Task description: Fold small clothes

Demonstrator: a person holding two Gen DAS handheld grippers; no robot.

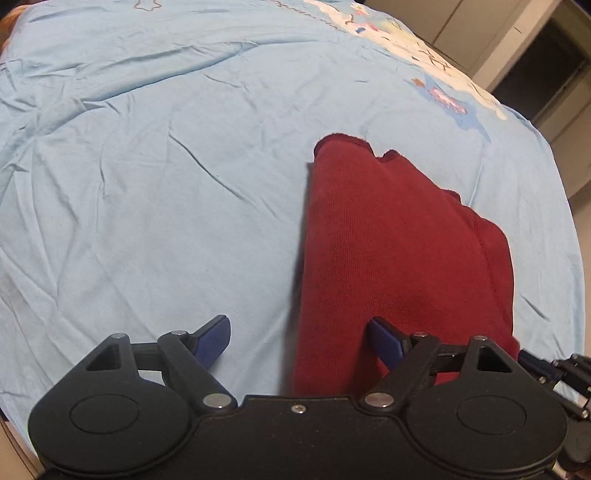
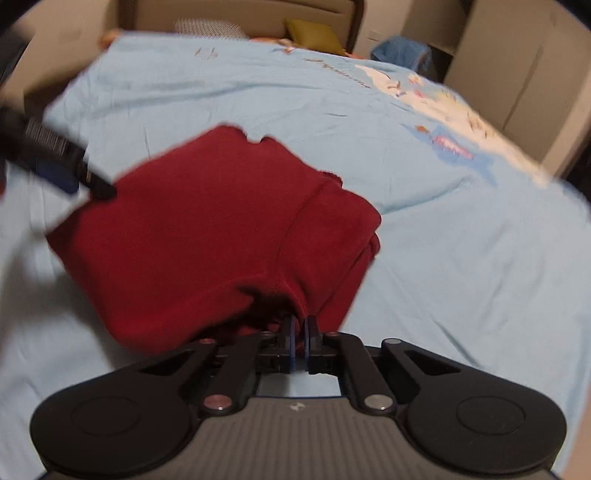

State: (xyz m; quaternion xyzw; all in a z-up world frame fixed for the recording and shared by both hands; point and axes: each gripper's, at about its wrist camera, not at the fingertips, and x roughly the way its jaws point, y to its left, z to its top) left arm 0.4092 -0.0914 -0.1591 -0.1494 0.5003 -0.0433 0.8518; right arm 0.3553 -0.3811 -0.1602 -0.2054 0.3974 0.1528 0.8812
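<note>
A dark red garment (image 1: pixel 399 251) is seen lying folded on a light blue sheet (image 1: pixel 147 166) that covers the bed. In the left wrist view it lies right of centre, its ribbed hem at the far end and a seam running down its right part. The sheet is creased, and a band of printed pictures (image 1: pixel 439 70) runs along its far right edge.

The left gripper (image 1: pixel 299 339) is held with its jaws wide apart. One blue pad (image 1: pixel 212 341) is seen over bare sheet; the other pad (image 1: pixel 386 341) is seen over the near left part of the garment. Nothing is pinched between them — whether the right-hand pad touches the cloth cannot be told.

The right gripper (image 2: pixel 300 332) is closed, its blue pads nearly together at the near edge of the garment (image 2: pixel 207 229). A ridge of red cloth is drawn up towards the fingertips and appears to be caught between them, though the view is blurred. The left gripper (image 2: pixel 55 162) is seen in this view too, as a dark blurred shape at the garment's far left corner.

Beyond the sheet (image 2: pixel 461 258), an olive cushion (image 2: pixel 314 35) and a blue cloth (image 2: pixel 402 51) are seen — both well apart from the garment.
</note>
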